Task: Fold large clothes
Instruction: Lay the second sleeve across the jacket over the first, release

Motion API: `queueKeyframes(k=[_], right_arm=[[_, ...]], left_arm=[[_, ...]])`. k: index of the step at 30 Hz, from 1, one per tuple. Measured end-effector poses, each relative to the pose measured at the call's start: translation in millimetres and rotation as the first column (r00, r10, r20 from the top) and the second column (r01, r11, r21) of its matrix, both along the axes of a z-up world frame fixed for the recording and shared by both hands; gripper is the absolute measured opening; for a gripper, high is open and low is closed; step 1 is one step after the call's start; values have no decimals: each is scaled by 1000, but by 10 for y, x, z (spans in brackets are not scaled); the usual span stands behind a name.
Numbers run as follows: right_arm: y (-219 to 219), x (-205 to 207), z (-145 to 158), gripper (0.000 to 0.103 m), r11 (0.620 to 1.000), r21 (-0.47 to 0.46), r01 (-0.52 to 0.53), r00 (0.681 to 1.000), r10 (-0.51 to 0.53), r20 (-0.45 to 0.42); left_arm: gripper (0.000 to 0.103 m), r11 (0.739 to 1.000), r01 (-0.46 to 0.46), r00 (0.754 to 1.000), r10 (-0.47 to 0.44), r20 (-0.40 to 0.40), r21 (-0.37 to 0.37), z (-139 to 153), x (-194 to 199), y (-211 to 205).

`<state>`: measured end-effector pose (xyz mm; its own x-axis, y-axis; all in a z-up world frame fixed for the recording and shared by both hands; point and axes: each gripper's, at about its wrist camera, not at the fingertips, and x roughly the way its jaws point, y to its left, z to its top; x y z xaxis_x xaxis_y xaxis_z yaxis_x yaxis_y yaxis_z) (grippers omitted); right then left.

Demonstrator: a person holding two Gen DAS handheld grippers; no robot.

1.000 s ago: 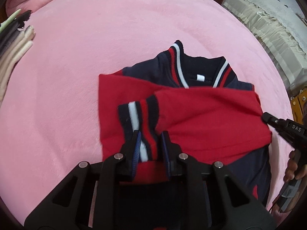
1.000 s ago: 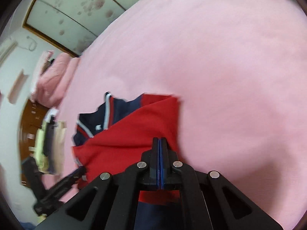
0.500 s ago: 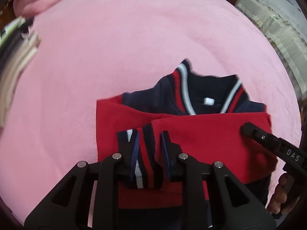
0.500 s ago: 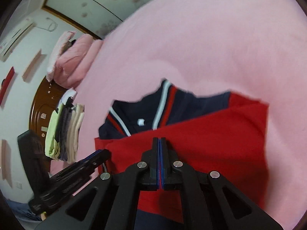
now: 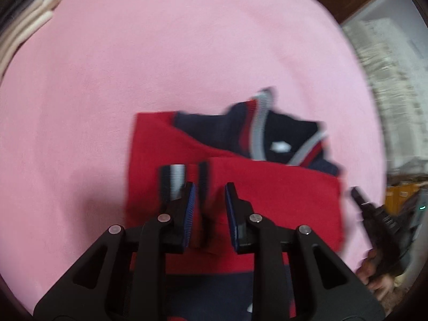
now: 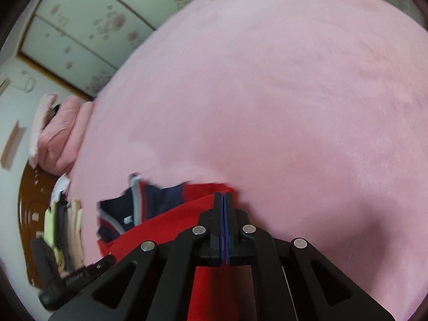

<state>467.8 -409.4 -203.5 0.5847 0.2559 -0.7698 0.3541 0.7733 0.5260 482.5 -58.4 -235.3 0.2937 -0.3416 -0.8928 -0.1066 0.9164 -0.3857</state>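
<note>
A red and navy jacket (image 5: 267, 200) lies on the pink bed, sleeves folded across its front, striped collar (image 5: 259, 128) at the far side. My left gripper (image 5: 210, 191) is open just above the striped cuff (image 5: 174, 179) of one red sleeve, holding nothing. My right gripper (image 6: 223, 196) is shut with nothing seen between its pads, over the jacket's right edge (image 6: 203, 190); it also shows at the right in the left wrist view (image 5: 374, 214). The left gripper shows at lower left in the right wrist view (image 6: 75, 278).
The pink blanket (image 5: 133, 67) covers the bed all around the jacket. A stack of folded clothes (image 5: 24, 24) sits at the far left edge. A pink pillow (image 6: 58, 139) lies at the headboard. White lace-covered furniture (image 5: 388, 80) stands beyond the bed's right side.
My left gripper has opened wider and drawn back from the striped cuff, which now lies flat on the jacket. My right gripper, still shut, has swung toward the jacket's right edge.
</note>
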Motion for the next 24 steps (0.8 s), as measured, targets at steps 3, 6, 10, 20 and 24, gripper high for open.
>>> queueKeyframes(k=[3, 6, 10, 20, 24], right_arm=[[260, -28, 105, 1, 987, 79, -137, 990, 133, 51], [708, -86, 31, 1, 967, 51, -248, 968, 249, -8], [894, -198, -171, 1, 970, -16, -243, 967, 241, -81], [426, -495, -20, 1, 999, -52, 13, 986, -22, -166], [581, -578, 187, 3, 998, -60, -27, 985, 16, -174]], left_arm=[[20, 998, 64, 997, -63, 33, -29, 101, -120, -122], [21, 995, 74, 997, -74, 3, 66, -14, -203, -214], [20, 990, 75, 997, -76, 1, 120, -210, -279, -149], [20, 976, 1, 999, 6, -34, 217, -71, -430, -56], [21, 975, 55, 998, -51, -21, 214, 109, -687, -131]])
